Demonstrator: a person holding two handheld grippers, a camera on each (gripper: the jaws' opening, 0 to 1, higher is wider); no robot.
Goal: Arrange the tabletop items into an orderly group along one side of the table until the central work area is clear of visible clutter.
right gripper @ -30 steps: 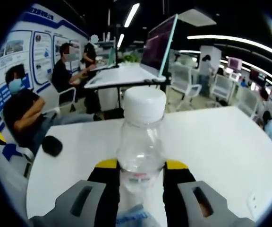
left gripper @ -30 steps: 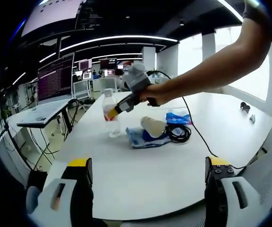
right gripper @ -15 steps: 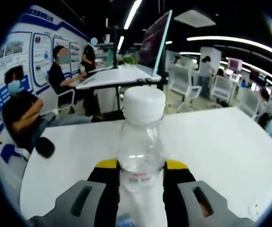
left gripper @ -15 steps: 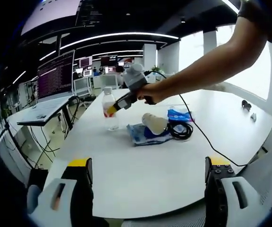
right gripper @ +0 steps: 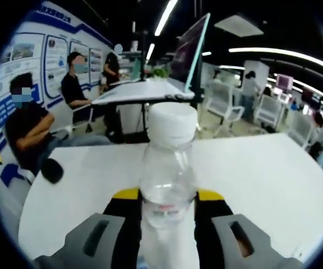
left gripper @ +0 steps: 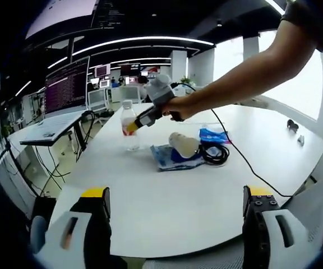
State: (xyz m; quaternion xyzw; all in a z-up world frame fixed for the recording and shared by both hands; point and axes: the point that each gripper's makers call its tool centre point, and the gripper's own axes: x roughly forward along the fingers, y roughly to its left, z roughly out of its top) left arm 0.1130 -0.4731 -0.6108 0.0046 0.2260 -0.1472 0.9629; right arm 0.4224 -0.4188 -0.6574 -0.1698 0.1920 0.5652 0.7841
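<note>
— Between the right gripper's (right gripper: 164, 196) yellow-tipped jaws: a clear water bottle (right gripper: 167, 168), white cap on, pinched at the shoulder just above its red label. White table (right gripper: 273, 179) beyond it, a small dark object (right gripper: 52, 170) lying near its far left edge.

— And from the left gripper view?

— Same bottle (left gripper: 129, 128) upright toward the table's (left gripper: 178, 202) far left side, the right gripper (left gripper: 132, 126) clamped on it, a bare forearm (left gripper: 245, 73) reaching in from the right. Just beside the bottle, mid-table: a blue cloth (left gripper: 170, 158) with a pale cup (left gripper: 183, 144) lying tipped on it, a coiled black cable (left gripper: 213, 152), a small blue packet (left gripper: 212, 135).

— Left gripper?

— Left gripper (left gripper: 175, 204) is low at the near edge, jaws spread wide, nothing between them.
</note>
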